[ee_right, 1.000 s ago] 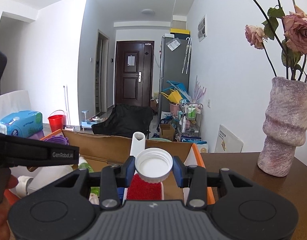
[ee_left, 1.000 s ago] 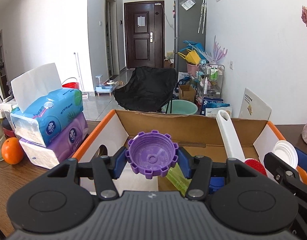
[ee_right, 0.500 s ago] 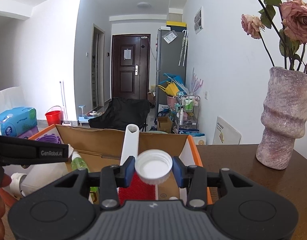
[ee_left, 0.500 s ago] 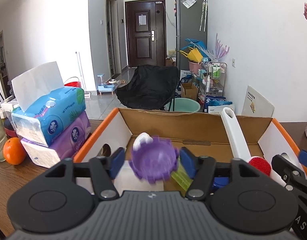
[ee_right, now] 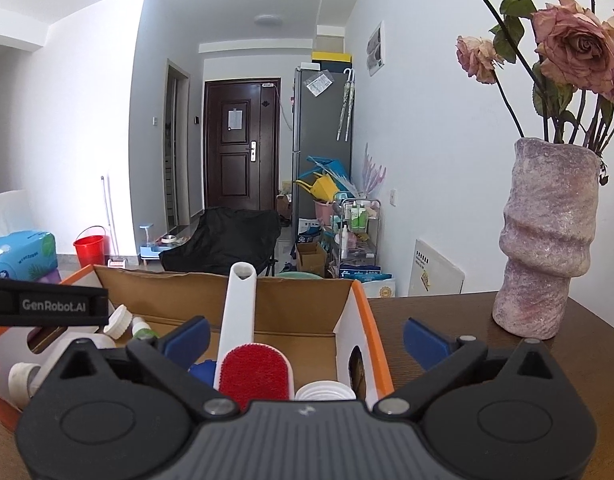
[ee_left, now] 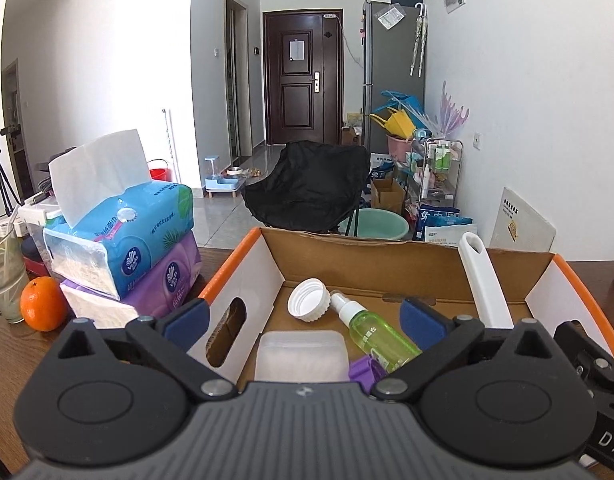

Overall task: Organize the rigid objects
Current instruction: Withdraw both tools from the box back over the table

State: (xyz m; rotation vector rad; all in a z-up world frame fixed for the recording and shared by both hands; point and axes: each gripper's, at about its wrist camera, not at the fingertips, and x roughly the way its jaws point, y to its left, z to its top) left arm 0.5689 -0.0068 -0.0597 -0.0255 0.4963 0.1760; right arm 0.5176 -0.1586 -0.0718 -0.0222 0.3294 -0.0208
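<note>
Both tongs released, jaws spread wide, nothing between them. Left tongs (ee_left: pixel 303 316) and right tongs (ee_right: pixel 305 338) both hang over the cardboard box (ee_left: pixel 371 262) on the desk (ee_right: pixel 447 328).

Left view, contents of the box:
- purple cap (ee_left: pixel 367 372) at 6 o'clock, low on the floor of the box, mostly hidden behind my tong body; only an edge shows.
- clear lidded tub (ee_left: pixel 301 354) just at 9 o'clock of it, touching or nearly, can't tell.
- green spray bottle (ee_left: pixel 377 330) lying on its side, nozzle toward 11 o'clock, resting over the purple cap's edge.
- white ribbed cap (ee_left: pixel 309 300) beside the nozzle, tilted, open side toward me.
- white brush handle (ee_left: pixel 483 280) leaning on the far wall at 1 o'clock.

Right view: white cap (ee_right: pixel 325 392) sits in the box's near right corner, directly below the tongs, next to the red brush head (ee_right: pixel 253 372).

Handling judgement: caps are light, stiff plastic, not fragile. Grip across the diameter on the ribbed rim; the smooth top would slip. Spray bottle is light, round and likely slick, so take it mid-body across the barrel, not the nozzle. Brush: grab the handle, the bristle end is soft.

Outside the box at 9 o'clock: tissue packs (ee_left: pixel 123 232), an orange (ee_left: pixel 41 304). Vase (ee_right: pixel 547 240) at 2 o'clock of the right tongs, well apart, looks tippy, keep clear.
</note>
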